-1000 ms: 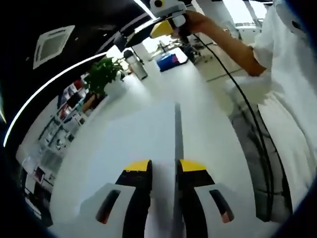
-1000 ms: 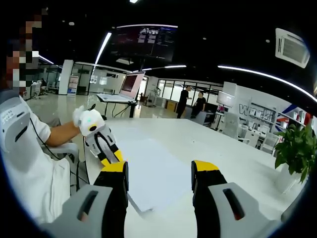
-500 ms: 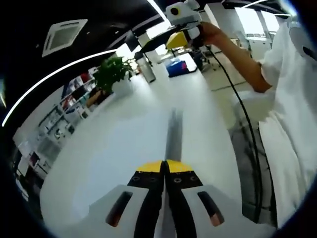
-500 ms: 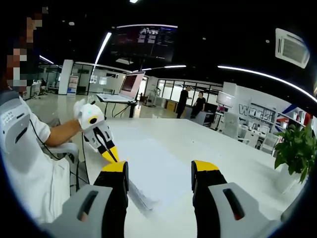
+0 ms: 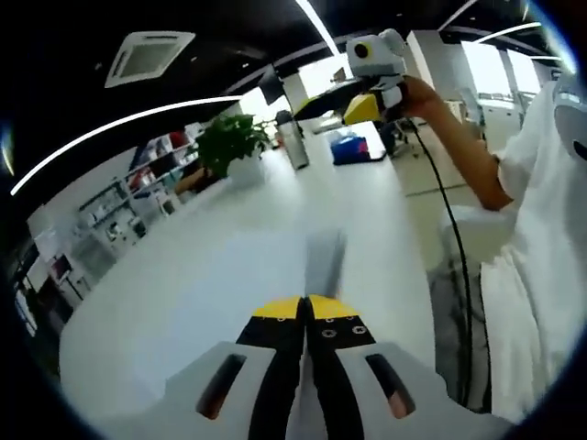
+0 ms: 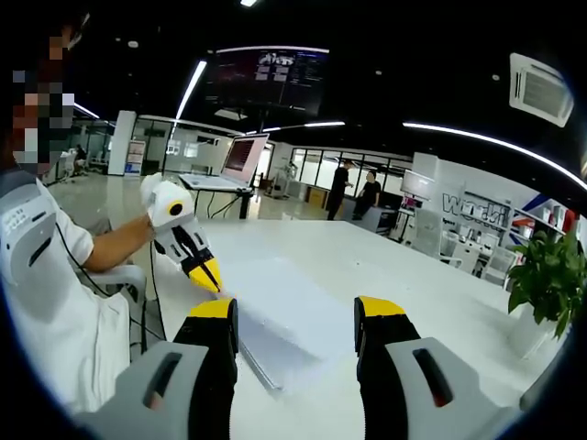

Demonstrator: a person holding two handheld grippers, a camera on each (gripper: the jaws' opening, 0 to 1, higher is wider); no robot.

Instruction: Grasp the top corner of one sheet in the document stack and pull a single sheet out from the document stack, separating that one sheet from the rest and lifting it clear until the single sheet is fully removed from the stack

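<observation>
Lifted since before, the sheet is clenched in the left gripper jaws; right gripper jaws released.

Both views are brightly lit by ceiling light strips — glare is thrown across the white table (edges are bent and softened by fisheye distortion).

Sheet raised over the stack, both lying on the surface

In the right gripper view the document stack lies on the surface between the right gripper fingers; the left gripper holds the single sheet by its near-left corner, above the stack. A potted plant stands at the far right, two people beyond the surface
</observation>
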